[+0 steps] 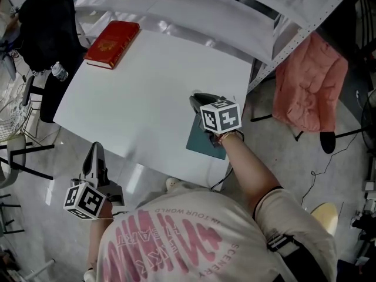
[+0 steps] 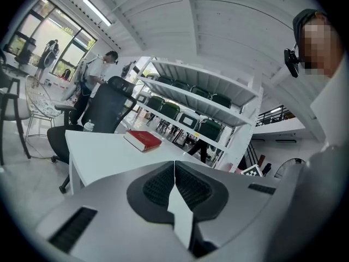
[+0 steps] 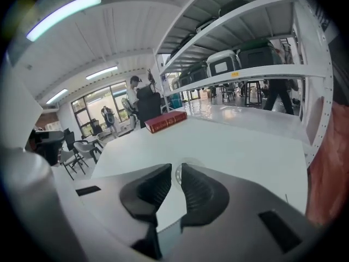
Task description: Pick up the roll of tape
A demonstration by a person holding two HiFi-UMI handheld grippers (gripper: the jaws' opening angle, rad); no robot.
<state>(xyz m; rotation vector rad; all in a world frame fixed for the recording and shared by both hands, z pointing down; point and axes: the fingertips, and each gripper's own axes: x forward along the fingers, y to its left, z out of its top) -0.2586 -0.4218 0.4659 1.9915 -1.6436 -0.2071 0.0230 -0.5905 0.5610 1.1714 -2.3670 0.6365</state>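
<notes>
A clear roll of tape (image 3: 178, 174) sits between the jaw tips of my right gripper (image 3: 175, 170), which is shut on it; it shows only as a faint translucent ring. In the head view the right gripper (image 1: 197, 100) is over the right part of the white table (image 1: 147, 93), and the roll cannot be made out there. My left gripper (image 1: 94, 150) is off the table, below its front left edge. In its own view the left gripper (image 2: 174, 166) is shut with nothing between its pads.
A red book (image 1: 113, 43) lies at the table's far left corner. A dark teal pad (image 1: 202, 143) sits at the near right edge under my right wrist. A black chair (image 1: 47, 34) stands at the left, a white shelf rack (image 1: 235, 10) behind, and a pink jacket (image 1: 311, 84) at the right.
</notes>
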